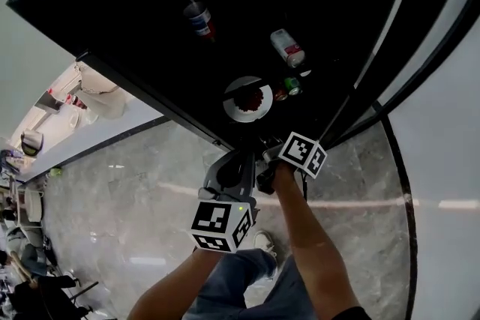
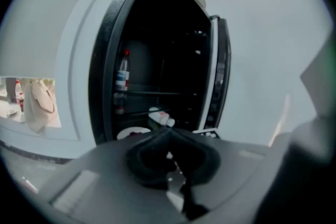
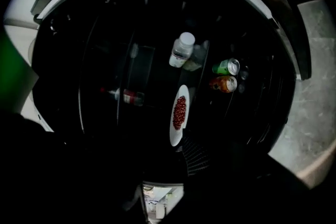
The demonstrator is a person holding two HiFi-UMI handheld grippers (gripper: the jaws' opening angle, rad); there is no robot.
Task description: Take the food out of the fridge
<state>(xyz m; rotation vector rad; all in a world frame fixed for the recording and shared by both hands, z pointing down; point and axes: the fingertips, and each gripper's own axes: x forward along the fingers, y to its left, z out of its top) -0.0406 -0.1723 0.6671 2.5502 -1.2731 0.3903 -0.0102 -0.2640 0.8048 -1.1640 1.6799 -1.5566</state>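
Both jaws of the right gripper (image 1: 268, 157) stand apart and empty, with the plate of red food (image 3: 176, 136) straight ahead on a fridge (image 1: 112, 4) shelf, farther from the left gripper (image 1: 229, 173), jaws together

- The left gripper (image 1: 234, 162) is at the left of the head view, its marker cube (image 1: 220, 225) nearest the camera. The bare left forearm (image 1: 169, 287) reaches to it from the bottom edge.
- In the left gripper view its jaws meet at their tips, with nothing between them.
- The right gripper (image 1: 270, 152) is just beside it, a little further forward and rolled onto its side, on the bare right forearm (image 1: 311, 243).
- Its jaws stand apart and grip nothing. One ribbed pad (image 3: 197, 155) shows in the dark right gripper view.
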